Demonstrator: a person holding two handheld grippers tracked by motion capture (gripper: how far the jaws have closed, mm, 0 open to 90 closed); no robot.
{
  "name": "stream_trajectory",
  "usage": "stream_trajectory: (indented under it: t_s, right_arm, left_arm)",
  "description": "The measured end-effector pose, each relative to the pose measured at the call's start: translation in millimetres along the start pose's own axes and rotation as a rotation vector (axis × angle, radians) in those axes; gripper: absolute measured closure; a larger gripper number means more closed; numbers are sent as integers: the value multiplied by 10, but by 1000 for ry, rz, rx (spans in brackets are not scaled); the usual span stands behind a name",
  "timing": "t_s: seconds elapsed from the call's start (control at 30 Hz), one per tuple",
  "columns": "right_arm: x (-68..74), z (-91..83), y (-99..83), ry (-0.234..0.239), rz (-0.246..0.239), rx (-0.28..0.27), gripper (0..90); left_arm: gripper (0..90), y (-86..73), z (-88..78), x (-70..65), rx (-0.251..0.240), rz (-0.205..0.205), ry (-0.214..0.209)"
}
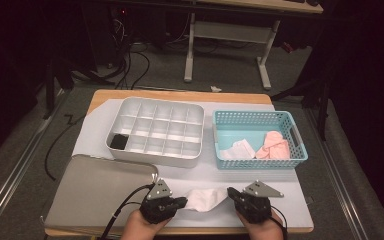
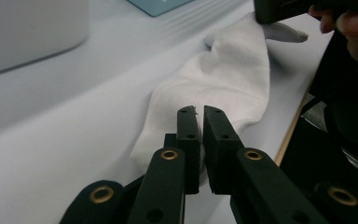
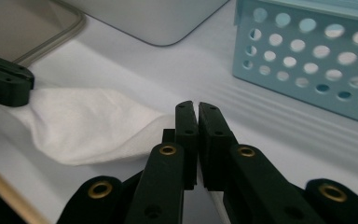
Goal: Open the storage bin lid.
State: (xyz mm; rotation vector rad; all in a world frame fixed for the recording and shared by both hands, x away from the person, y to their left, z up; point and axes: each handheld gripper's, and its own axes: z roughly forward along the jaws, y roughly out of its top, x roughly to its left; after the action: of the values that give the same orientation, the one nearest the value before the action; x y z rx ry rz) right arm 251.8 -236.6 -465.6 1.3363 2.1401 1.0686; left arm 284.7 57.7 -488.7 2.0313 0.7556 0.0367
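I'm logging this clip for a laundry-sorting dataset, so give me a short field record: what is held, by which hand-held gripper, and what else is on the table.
held item: white sock, stretched between the two grippers near the table's front edge
left hand-held gripper: shut on one end of the sock
right hand-held gripper: shut on the other end
blue basket: holds white and pink socks
white divided tray: one dark item in a front-left compartment
grey lid: lying flat at front left

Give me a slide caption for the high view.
Both tools, left and right, pinch a white sock's ends.
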Motion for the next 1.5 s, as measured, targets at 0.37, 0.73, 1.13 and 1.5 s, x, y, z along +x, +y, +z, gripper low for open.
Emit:
stream_trajectory:
  t_s: [0.37,0.73,1.13,1.5]
  right_arm:
    - [-77,614,260,-21,-25,54,868]
    - [-136,580,328,-54,-27,2,765]
    - [-102,413,217,-46,-36,-32,763]
    - [-185,82,80,-60,-2,-76,761]
  left_arm:
    - [813,59,-61,233,-13,-7,119]
    - [632,107,-283,211,-98,39,196]
    - [516,-43,100,-202,65,140,38]
    - [759,-49,304,-254,172,169,64]
